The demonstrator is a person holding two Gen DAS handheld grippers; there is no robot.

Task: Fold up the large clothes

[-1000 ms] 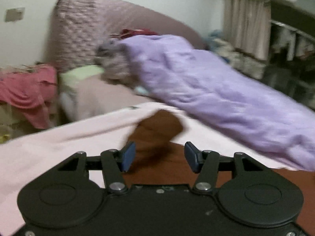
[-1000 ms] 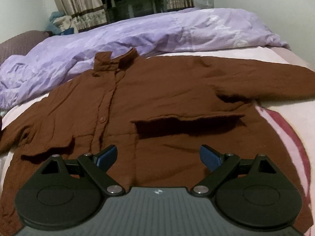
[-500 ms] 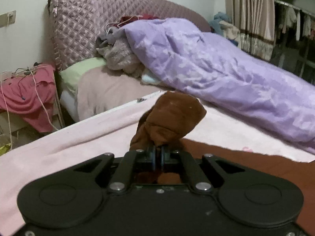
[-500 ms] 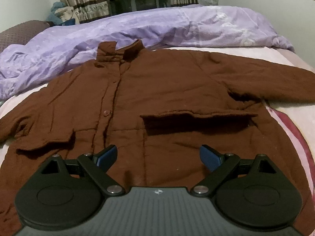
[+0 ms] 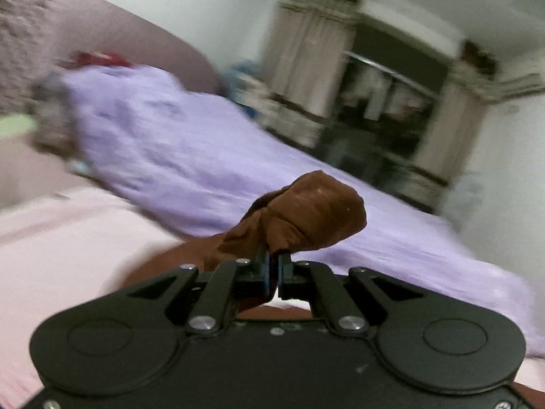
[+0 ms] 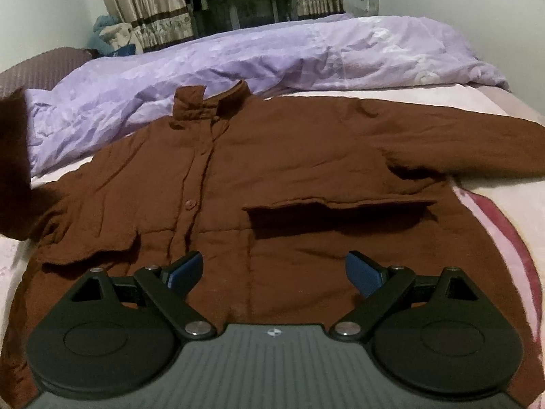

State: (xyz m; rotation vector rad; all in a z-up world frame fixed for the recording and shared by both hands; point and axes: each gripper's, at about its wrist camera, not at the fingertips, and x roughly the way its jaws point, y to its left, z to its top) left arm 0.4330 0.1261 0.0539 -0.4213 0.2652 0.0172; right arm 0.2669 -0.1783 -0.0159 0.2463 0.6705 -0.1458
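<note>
At the far left, the left gripper (image 5: 271, 266) has its jaws clenched on the cuff of the brown padded button-front jacket's sleeve (image 5: 306, 218), the bunched end poking up past the pads and clear of the bedding. Under it runs a pale pink bedsheet (image 5: 68, 255), bare out to the left edge of the bed. The jacket (image 6: 272, 170) itself lies flat, front up, across the near half of the bed, collar pointing away toward the rumpled lilac quilt (image 6: 272, 54), which touches the collar and fills the far side from edge to edge. In the right wrist view the raised sleeve shows only as a dark blurred mass at the left border. Moving right, the right gripper (image 6: 274, 272) hangs above the jacket's lower front with its blue pads spread wide and nothing between them. The other sleeve lies stretched out toward the right edge of the bed, where a strip of white and dark-red patterned blanket (image 6: 494, 225) lies uncovered beside the hem.
</note>
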